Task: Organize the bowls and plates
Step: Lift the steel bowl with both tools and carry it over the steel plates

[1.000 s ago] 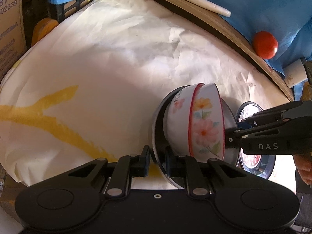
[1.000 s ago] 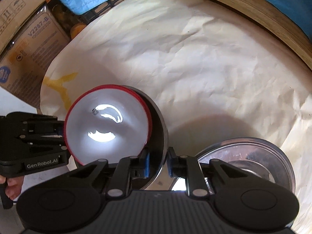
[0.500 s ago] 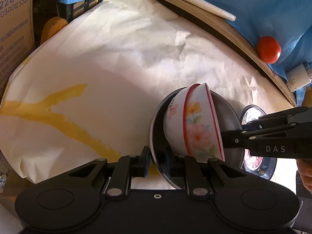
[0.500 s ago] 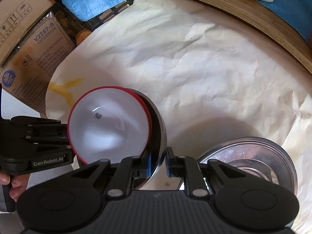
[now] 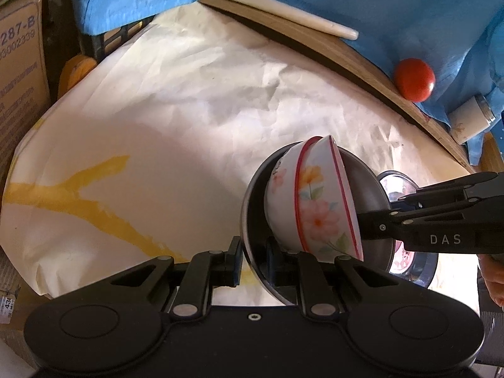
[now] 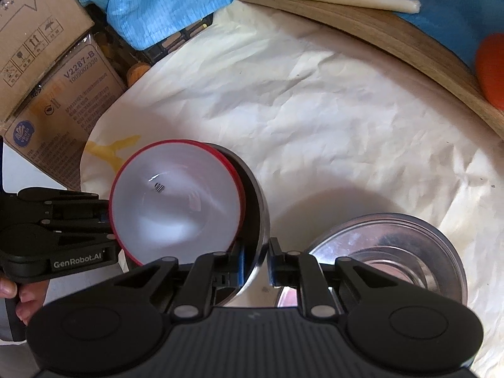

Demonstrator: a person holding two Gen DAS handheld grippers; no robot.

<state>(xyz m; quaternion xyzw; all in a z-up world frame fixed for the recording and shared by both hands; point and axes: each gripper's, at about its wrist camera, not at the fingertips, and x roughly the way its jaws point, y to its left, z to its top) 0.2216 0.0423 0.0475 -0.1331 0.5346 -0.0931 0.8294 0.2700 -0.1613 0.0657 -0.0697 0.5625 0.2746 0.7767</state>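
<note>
Round wooden table (image 5: 362,63) covered with crumpled white paper (image 5: 189,119) streaked yellow; blue cloth (image 5: 393,6) behind, cardboard boxes (image 6: 47,63) at left. Left gripper (image 5: 254,252) clamped on near rim of tilted dark metal plate (image 5: 371,189) held above paper. Right gripper (image 6: 256,260) clamped on opposite rim. Two nested white floral bowls with red rims (image 5: 315,201) tipped on edge inside plate. Left view only: floral outsides, red tomato (image 5: 414,78), white jar (image 5: 469,119). Right view only: plain white bowl interior, stacked steel bowls (image 6: 409,242) resting on paper beside plate.

Glossy ceramic floral bowl (image 5: 318,201); polished steel bowl (image 6: 390,245); crumpled matt paper (image 5: 195,107); wood table rim (image 6: 378,31)
</note>
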